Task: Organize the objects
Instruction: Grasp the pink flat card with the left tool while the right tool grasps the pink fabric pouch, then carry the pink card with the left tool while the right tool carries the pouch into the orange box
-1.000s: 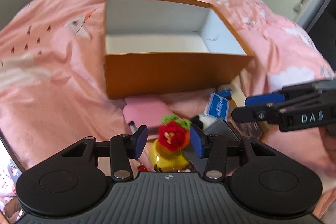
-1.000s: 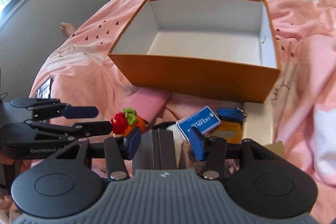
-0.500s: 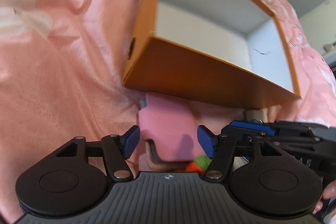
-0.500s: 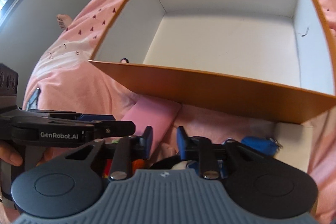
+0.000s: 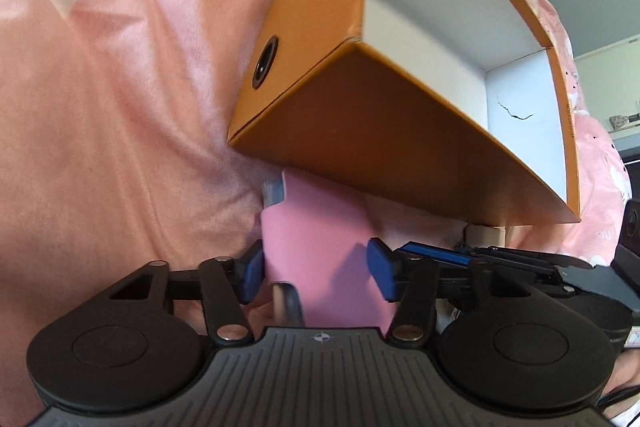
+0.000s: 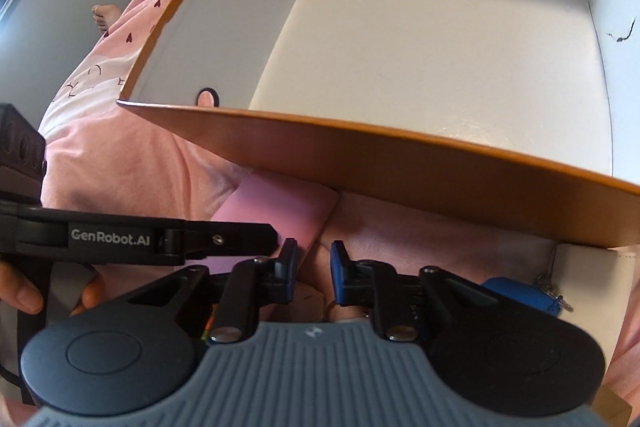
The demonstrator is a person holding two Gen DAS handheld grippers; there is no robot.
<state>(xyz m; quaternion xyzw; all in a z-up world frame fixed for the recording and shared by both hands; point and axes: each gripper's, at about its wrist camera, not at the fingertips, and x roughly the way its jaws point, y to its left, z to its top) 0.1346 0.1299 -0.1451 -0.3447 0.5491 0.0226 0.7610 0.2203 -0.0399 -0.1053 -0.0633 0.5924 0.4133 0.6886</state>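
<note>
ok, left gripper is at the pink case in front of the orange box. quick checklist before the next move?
1. Pink case between left gripper jaws: ok, jaws closing.
2. Pads firmly on the case: cannot tell.
3. Orange box open, floor bare: ok.
4. Case free of the box wall: cannot tell, its far end lies right at the base.
5. Right gripper clear of the left one: not ok, it crowds the left's finger.
6. Anything in the right jaws: cannot tell.

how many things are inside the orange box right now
0. The orange box shows only bare white floor; its nearest strip is hidden behind the front wall. The pink case lies outside.
</note>
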